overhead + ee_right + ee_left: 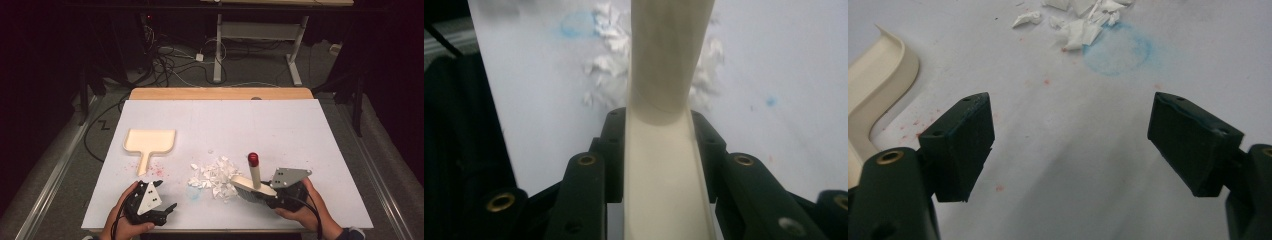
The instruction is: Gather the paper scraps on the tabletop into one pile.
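Two hands reach in from the near edge. The left gripper (170,207) sits low in the left hand (125,212), jaws spread wide, nothing between them. The right gripper (267,197), in the right hand (305,210), has its jaws clamped tight.

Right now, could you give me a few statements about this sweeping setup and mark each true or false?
1. The right gripper is shut on the brush. True.
2. The left gripper holds the dustpan. False: its jaws are open and hold nothing; the dustpan lies apart on the table.
3. The white paper scraps lie in the dustpan. False: they lie on the table beside the brush.
4. The brush handle has a red tip. True.
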`<action>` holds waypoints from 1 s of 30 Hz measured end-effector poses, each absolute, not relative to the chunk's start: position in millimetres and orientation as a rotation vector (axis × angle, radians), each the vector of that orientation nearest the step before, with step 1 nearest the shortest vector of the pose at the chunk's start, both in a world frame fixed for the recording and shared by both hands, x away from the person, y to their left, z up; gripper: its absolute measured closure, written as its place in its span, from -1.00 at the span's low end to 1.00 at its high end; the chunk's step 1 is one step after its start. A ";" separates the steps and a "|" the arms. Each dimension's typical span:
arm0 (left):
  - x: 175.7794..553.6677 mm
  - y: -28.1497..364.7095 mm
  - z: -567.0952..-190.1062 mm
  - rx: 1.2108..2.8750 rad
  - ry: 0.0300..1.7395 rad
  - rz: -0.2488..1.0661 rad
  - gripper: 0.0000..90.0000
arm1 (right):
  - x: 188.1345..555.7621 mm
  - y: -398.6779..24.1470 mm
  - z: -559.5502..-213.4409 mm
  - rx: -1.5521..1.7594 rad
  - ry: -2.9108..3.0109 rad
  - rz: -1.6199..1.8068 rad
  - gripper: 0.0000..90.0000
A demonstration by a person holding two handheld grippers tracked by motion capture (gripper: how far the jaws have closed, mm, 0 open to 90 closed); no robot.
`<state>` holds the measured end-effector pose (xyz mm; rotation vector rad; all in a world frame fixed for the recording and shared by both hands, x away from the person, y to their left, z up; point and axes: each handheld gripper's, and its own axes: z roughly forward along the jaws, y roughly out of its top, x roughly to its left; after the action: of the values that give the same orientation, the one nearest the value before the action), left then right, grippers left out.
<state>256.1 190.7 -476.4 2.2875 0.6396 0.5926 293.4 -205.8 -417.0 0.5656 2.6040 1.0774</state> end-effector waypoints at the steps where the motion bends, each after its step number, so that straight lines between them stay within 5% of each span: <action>1: 256.2 190.5 -476.8 2.289 0.645 0.583 -0.60 | 296.5 -200.9 -415.9 0.554 2.585 1.085 0.52; 8: 256.2 194.4 -475.6 2.267 0.664 0.611 -0.60 | 308.8 -175.9 -409.5 0.489 2.538 1.101 0.52; 19: 252.9 197.0 -474.1 2.268 0.685 0.632 -0.60 | 278.9 -206.1 -376.1 0.444 2.459 1.214 0.52; 30: 253.7 203.7 -469.4 2.207 0.748 0.689 -0.60 | 266.9 -192.3 -408.9 0.205 2.702 1.261 0.52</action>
<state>253.7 203.7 -469.4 2.2069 0.7477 0.6894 266.9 -192.3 -408.9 0.2048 2.7023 1.2611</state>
